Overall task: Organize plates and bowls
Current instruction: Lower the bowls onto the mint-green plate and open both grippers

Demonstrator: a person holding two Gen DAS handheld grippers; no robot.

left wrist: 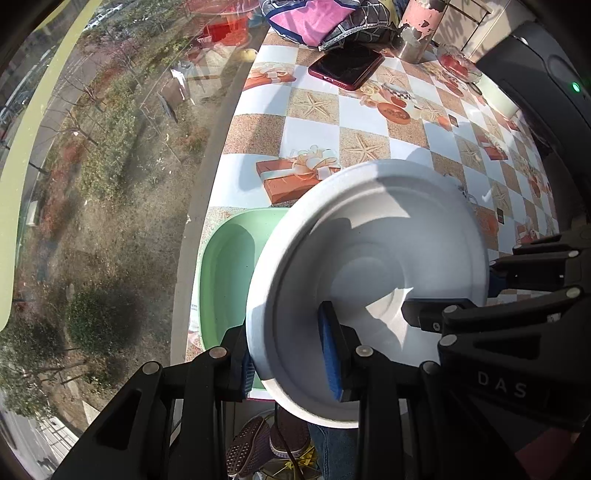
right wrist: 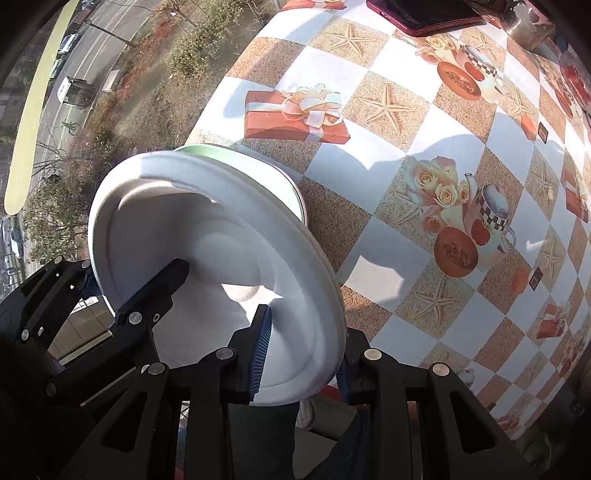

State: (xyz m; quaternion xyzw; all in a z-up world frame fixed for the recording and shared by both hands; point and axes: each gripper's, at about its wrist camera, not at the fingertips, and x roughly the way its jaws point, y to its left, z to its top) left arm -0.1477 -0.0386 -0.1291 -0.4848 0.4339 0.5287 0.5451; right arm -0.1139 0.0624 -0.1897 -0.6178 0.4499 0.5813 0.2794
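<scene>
A white round plate (left wrist: 369, 258) hangs tilted above the table's near left corner, held by both grippers at once. My left gripper (left wrist: 288, 365) is shut on its near rim, one blue pad inside the plate and one outside. In the left wrist view my right gripper (left wrist: 454, 295) clamps the plate's right rim. The right wrist view shows the same plate (right wrist: 207, 240), with my right gripper (right wrist: 301, 363) shut on its edge and the left gripper (right wrist: 133, 277) on its left rim. A green basin (left wrist: 229, 266) lies on the table under the plate; only its rim (right wrist: 207, 149) peeks out here.
The table (right wrist: 369, 166) wears a checkered cloth with starfish and gift prints. At the back lie a dark red phone (left wrist: 345, 66), a metal cup (left wrist: 412, 46), a glass bowl (left wrist: 458, 62) and a pink bag (left wrist: 314, 18). A window runs along the left edge. A person's shoes (left wrist: 266, 443) show below.
</scene>
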